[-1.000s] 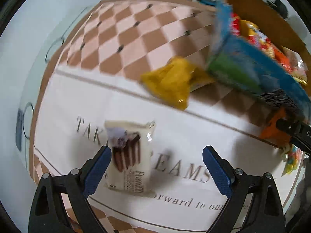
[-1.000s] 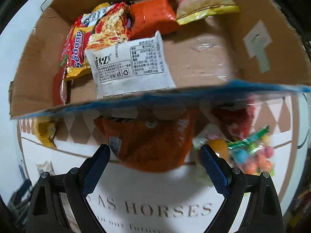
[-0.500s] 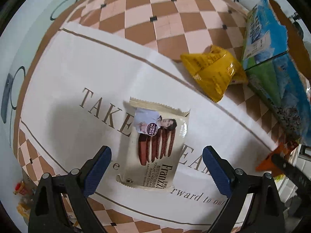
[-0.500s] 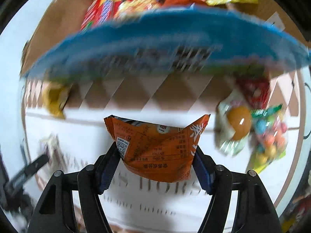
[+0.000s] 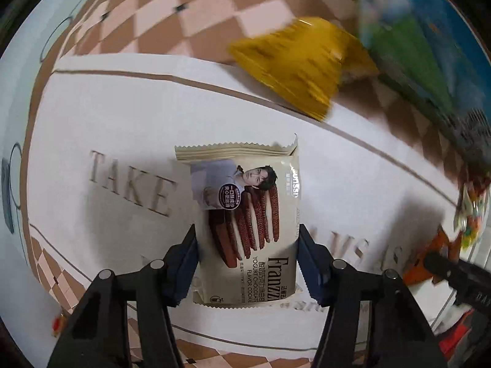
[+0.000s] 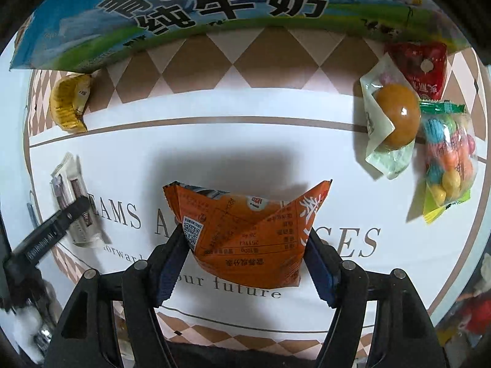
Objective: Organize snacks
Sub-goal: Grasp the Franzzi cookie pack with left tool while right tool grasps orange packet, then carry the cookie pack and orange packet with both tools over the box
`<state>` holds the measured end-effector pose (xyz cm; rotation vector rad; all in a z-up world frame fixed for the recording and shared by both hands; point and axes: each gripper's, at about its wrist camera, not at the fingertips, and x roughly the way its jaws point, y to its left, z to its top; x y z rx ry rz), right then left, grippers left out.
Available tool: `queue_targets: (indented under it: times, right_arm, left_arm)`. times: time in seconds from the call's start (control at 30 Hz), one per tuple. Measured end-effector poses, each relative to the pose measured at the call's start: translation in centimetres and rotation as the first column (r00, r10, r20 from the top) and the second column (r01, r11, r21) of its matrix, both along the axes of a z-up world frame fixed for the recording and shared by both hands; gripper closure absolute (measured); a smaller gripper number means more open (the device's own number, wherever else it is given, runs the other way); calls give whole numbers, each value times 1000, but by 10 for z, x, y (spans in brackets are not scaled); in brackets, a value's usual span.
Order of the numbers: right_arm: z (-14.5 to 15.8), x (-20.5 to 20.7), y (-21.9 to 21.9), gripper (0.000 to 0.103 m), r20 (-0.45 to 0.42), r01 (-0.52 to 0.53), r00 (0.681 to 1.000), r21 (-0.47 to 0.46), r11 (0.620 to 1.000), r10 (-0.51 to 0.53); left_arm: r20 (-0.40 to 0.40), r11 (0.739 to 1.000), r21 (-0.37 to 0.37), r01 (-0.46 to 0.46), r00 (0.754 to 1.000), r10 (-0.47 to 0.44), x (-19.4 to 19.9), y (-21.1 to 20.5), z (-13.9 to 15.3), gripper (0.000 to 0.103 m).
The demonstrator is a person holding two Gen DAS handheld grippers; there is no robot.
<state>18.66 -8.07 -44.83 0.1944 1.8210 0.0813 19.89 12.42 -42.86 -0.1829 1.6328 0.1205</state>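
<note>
- Cloth – white w/ brown checks & grey lettering, covers the table in both views.
- Box – blue/green milk carton wall w/ big black characters, runs 10 to 2 o'clock across top of right view; blurred at 1–2 o'clock in left view.
- Left gripper – pads pressed on both long sides of cookie pack, closed on it. Pack is cream, "Franzzi", centre of left view, over the cloth. Seen from right view, same pack sits at 9 o'clock w/ a black finger across it.
- Right gripper – clamped on orange bag, bag creased, at centre/6 o'clock of right view, above the lettering.
- Candy bag – clear, multicolour balls, at 3 o'clock, lying on cloth.
- Egg pouch – pale green w/ brown egg, at 2–3 o'clock, touching candy bag.
- Red pack – at 2 o'clock, by the box, partly under egg pouch.
- Yellow bag – at 10 o'clock by box corner; blurred at 1 o'clock in left view.
</note>
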Motion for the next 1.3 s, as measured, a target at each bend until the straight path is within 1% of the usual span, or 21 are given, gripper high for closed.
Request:
queue_targets:
  times: [0.13, 0.23, 0.33, 0.5, 0.53, 0.6, 0.63, 0.67, 0.7, 0.83, 0.9, 1.07, 1.13, 1.17, 1.3]
  right_arm:
    - [-2, 1, 11, 28, -7, -11, 1000, -17, 1000, 11]
    - [-3, 3, 14, 27, -9, -6, 1000, -20, 1000, 5]
    - [-4, 4, 15, 27, -8, 2, 1000, -23, 1000, -2]
    - [-3, 8, 21, 26, -5, -4, 1000, -40, 999, 3]
    - [-1, 11, 16, 26, -6, -9, 1000, -45, 999, 9]
    - [-7, 17, 20, 26, -11, -24, 1000, -47, 999, 23]
    - [-9, 17, 22, 26, -13, -33, 999, -49, 998, 32]
    - [-9, 15, 21, 26, -8, -40, 999, -52, 998, 40]
    - [-8, 13, 21, 27, 5, -45, 999, -55, 997, 46]
    - [-5, 7, 19, 32, 39, -36, 999, -47, 998, 38]
    - [-1, 5, 17, 32, 47, -20, 999, -36, 999, 22]
    - [22, 3, 6, 33, 79, 23, 997, 1, 1000, -23]
    - [37, 3, -1, 33, 98, 52, 994, 33, 998, -55]
    - [44, 4, -5, 33, 106, 64, 992, 46, 997, -68]
    - [88, 10, -22, 33, 166, 116, 977, 112, 987, -134]
  left_arm:
    - [0, 996, 0, 85, 996, -85, -13, -34, 0, 46]
    - [11, 991, 16, 134, 991, -134, -17, -53, 0, 46]
    - [14, 988, 30, 150, 988, -151, -17, -63, 1, 46]
    - [-1, 984, 50, 173, 985, -173, -14, -68, 0, 44]
    - [-5, 984, 46, 173, 985, -173, -14, -72, -2, 44]
    - [-16, 985, 33, 168, 986, -167, -12, -86, -2, 45]
    - [-10, 985, 35, 168, 986, -168, -13, -89, -3, 46]
    - [-9, 985, 34, 172, 985, -172, -3, -89, -9, 46]
    - [-9, 985, 28, 171, 985, -171, -3, -88, -9, 46]
    - [9, 985, 12, 171, 985, -171, -4, -88, 0, 46]
    - [25, 984, 6, 179, 983, -179, -7, -97, 4, 46]
    - [81, 981, -22, 194, 978, -192, -4, -107, 35, 46]
    - [115, 978, -34, 205, 973, -200, 0, -113, 52, 46]
    - [136, 977, -44, 210, 970, -203, 4, -116, 63, 46]
    - [224, 969, -85, 232, 952, -209, 25, -128, 112, 46]
